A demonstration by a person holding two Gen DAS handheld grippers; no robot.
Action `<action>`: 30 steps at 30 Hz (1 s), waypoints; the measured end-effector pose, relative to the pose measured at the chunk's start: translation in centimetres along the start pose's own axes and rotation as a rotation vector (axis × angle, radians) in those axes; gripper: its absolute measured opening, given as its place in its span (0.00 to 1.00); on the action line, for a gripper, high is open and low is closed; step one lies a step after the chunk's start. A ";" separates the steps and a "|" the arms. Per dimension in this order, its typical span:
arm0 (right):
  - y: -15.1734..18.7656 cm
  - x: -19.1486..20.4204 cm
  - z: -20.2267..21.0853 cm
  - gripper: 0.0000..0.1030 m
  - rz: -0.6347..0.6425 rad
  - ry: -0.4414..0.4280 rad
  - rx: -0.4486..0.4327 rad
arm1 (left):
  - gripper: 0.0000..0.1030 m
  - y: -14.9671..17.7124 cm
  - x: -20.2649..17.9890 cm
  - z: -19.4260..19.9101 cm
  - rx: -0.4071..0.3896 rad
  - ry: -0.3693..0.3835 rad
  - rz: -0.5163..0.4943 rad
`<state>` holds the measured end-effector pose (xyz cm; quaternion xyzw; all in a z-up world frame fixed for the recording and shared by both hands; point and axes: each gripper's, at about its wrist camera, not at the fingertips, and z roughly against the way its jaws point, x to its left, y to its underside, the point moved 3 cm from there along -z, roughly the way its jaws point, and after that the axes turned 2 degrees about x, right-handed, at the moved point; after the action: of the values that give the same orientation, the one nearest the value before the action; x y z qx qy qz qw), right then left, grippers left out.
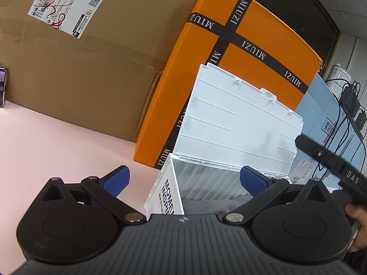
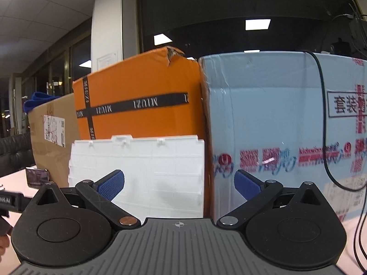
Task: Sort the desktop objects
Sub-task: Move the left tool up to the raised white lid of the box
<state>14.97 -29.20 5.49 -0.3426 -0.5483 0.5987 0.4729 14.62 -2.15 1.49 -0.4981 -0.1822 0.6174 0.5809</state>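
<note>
The brown carton (image 1: 75, 68) fills the far left ahead of the left gripper (image 1: 184, 182), a white label (image 1: 66, 6) on its face; the orange box (image 1: 252, 52) stands beside it, straight ahead and tilted, crossed by black MIUZI bands; the pale blue box (image 1: 321, 123) lies to the right behind it, cables (image 1: 348, 105) draped over its edge.

The white bin (image 1: 165, 194) sits directly under and between the left gripper's fingers, its ribbed lid (image 1: 238, 123) thrown open and leaning back against the orange box; grey contents show inside, too hidden to name; the blue pads (image 1: 115, 181) stand wide apart, holding nothing; one pad hangs over the pink table (image 1: 57, 142), the other over the bin's interior.

From the right gripper (image 2: 179, 183) the lid (image 2: 146, 174) rises straight ahead, partly between its spread fingers, which grip nothing; the orange box (image 2: 137, 91) stands behind the lid, the blue box (image 2: 275, 126) ahead to the right, the carton (image 2: 52, 133) far left.

A phone (image 1: 2, 87) leans at the left edge, near the carton.
</note>
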 end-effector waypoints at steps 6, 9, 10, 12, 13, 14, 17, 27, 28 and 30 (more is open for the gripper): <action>-0.9 -0.1 -1.2 1.00 -0.021 -0.080 0.032 | 1.00 0.0 -0.1 -0.2 -0.001 -0.003 -0.002; -1.2 0.1 -1.0 1.00 -0.018 -0.101 0.020 | 1.00 0.0 -0.3 -0.3 0.004 -0.001 -0.009; -1.2 0.3 -0.9 1.00 -0.018 -0.116 0.019 | 1.00 0.0 -0.3 -0.3 0.005 0.001 -0.012; -1.3 0.6 -0.8 1.00 -0.011 -0.132 0.019 | 1.00 0.0 -0.4 -0.2 0.003 0.004 -0.018; -1.2 0.7 -0.8 1.00 -0.007 -0.139 0.020 | 1.00 0.0 -0.5 -0.2 0.001 0.005 -0.019; -1.2 0.8 -0.8 1.00 -0.005 -0.143 0.021 | 1.00 0.0 -0.5 -0.2 -0.001 0.005 -0.019; -1.2 0.6 -0.6 1.00 -0.017 -0.151 0.020 | 1.00 -0.1 -0.5 -0.2 -0.003 0.002 -0.016; -1.2 1.2 0.1 1.00 -0.015 -0.212 0.020 | 1.00 -0.1 -0.3 -0.1 -0.004 0.002 -0.011; -1.2 1.2 0.1 1.00 0.000 -0.171 0.008 | 1.00 -0.1 -0.3 -0.1 -0.005 0.001 -0.008; -1.2 0.7 0.0 1.00 -0.008 -0.138 -0.003 | 1.00 0.0 -0.2 -0.2 -0.002 0.001 -0.006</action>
<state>14.95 -28.65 6.79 -0.2991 -0.5820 0.6182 0.4355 14.77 -2.40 1.51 -0.4985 -0.1843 0.6152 0.5822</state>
